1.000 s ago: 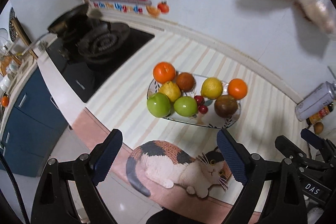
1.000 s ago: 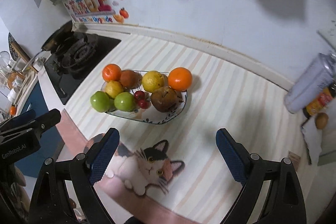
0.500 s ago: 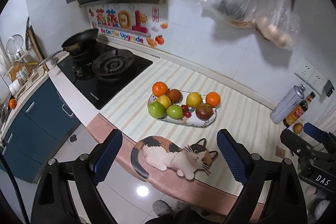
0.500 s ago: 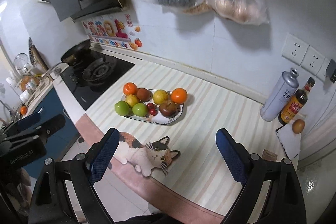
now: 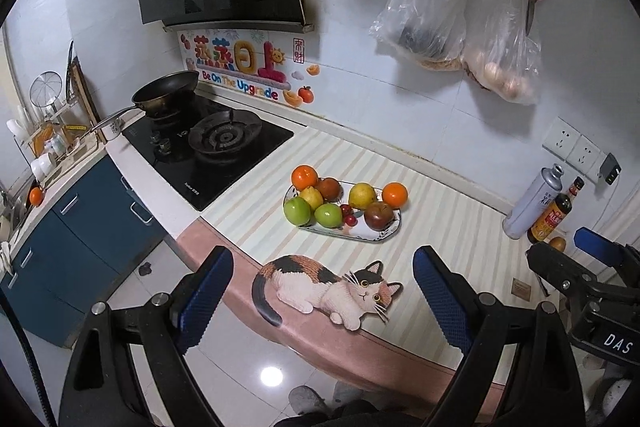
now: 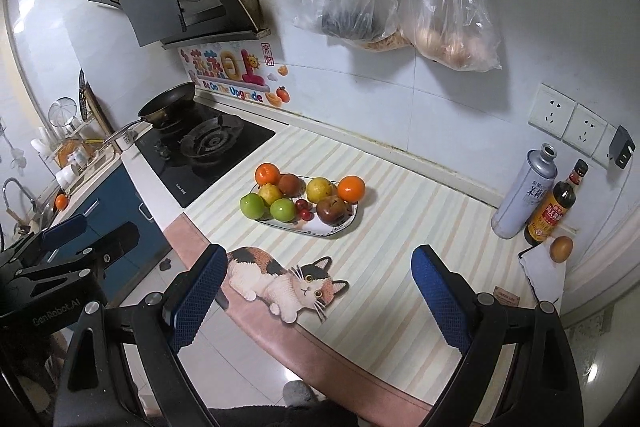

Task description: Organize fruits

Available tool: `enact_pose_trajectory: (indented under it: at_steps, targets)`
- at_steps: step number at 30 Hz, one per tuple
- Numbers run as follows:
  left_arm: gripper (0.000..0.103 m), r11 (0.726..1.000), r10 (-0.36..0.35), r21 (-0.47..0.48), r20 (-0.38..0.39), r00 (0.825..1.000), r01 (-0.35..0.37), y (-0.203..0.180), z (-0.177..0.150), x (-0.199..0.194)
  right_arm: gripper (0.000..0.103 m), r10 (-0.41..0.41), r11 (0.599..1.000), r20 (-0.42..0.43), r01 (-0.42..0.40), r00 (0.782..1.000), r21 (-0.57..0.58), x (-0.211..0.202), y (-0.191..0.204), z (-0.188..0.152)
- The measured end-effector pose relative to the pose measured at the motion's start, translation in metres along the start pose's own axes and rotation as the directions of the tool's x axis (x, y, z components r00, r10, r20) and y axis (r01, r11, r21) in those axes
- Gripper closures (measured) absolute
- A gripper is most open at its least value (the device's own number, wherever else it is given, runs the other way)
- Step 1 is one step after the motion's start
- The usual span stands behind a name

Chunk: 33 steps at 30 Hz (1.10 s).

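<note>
Left tongs point(image 5: 322, 301): jaws wide apart, holding nothing, hanging off the near edge of the desk point(image 5: 460, 227), well apart from the fruit.
Right tongs point(image 6: 320, 297): jaws likewise apart and empty, also back from the desk edge.
Cat mat point(image 5: 332, 287): lies on the desk just ahead of both tongs, between them and the plate.
Plate point(image 5: 378, 235): oval, patterned, mid-desk, beside the gas stove point(image 5: 212, 151); all the fruit sits on or against it.
Oranges: two, one at the far left point(image 5: 305, 177), one at the far right rim point(image 5: 395, 194).
Green apples: two, side by side at the near left point(image 5: 297, 210) point(image 5: 328, 215).
Yellow fruits: two, probably pears or lemons point(image 5: 311, 197) point(image 5: 362, 195).
Brown-red fruits: two, one at the back point(image 5: 330, 188), one at the near right point(image 5: 378, 215).
Cherries point(image 5: 347, 215): a small red cluster in the middle; the exact count is hard to tell.
Progress: judged finished or nearly so, since the fruit is gathered by kind in one dish and neither tongs carries anything; a small brown round item point(image 6: 561, 248) by the bottles may be left, if it is a fruit.
</note>
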State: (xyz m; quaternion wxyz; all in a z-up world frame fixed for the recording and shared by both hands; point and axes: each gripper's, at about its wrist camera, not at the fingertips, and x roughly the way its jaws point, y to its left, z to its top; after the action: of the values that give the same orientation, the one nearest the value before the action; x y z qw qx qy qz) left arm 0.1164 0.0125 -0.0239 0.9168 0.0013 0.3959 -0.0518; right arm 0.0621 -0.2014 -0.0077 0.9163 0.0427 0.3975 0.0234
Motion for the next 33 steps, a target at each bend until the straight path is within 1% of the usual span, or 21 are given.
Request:
enact_pose_trajectory:
  at_steps: [7,11,16,17,18,21,23,24,33]
  targets:
    - [0.011,1.000,0.002,-0.006,0.003,1.000,-0.002,0.001,-0.001,-0.002,0.007,0.011,1.000,-0.011,-0.011,1.000,0.004,0.011,-0.002,0.001]
    - [0.011,1.000,0.027,-0.012,-0.016,0.999,-0.028,0.003,0.004,0.010,0.007,0.015,1.000,-0.020,-0.015,1.000,0.003,0.029,-0.005,0.005]
    - [0.010,0.998,0.053,-0.018,-0.034,0.998,-0.054,0.004,0.017,0.035,0.007,0.008,1.000,-0.030,-0.008,1.000,0.009,0.056,-0.008,0.015]
    - [0.004,0.998,0.060,-0.015,-0.038,0.997,-0.061,0.003,0.020,0.041,0.007,0.004,1.000,-0.033,-0.004,0.999,0.008,0.062,-0.008,0.018]
    - [0.002,0.998,0.067,-0.010,-0.045,0.997,-0.068,0.003,0.024,0.047,0.007,0.002,1.000,-0.037,-0.001,0.999,0.005,0.067,-0.008,0.020]
    - [0.002,0.996,0.085,-0.003,-0.042,0.996,-0.085,0.003,0.030,0.060,0.007,-0.014,1.000,-0.043,0.014,0.999,0.004,0.086,-0.010,0.029]
    - [0.002,0.996,0.088,-0.003,-0.053,0.995,-0.088,0.003,0.034,0.072,0.003,-0.021,1.000,-0.050,0.022,0.999,0.009,0.099,-0.011,0.034]
    - [0.002,0.995,0.099,0.003,-0.060,0.993,-0.099,0.002,0.037,0.080,0.003,-0.027,1.000,-0.056,0.027,0.998,0.008,0.105,-0.011,0.036]
    - [0.002,0.992,0.128,0.026,-0.113,0.985,-0.126,0.002,0.046,0.130,0.003,-0.056,0.998,-0.124,0.057,0.991,0.004,0.162,-0.019,0.051]
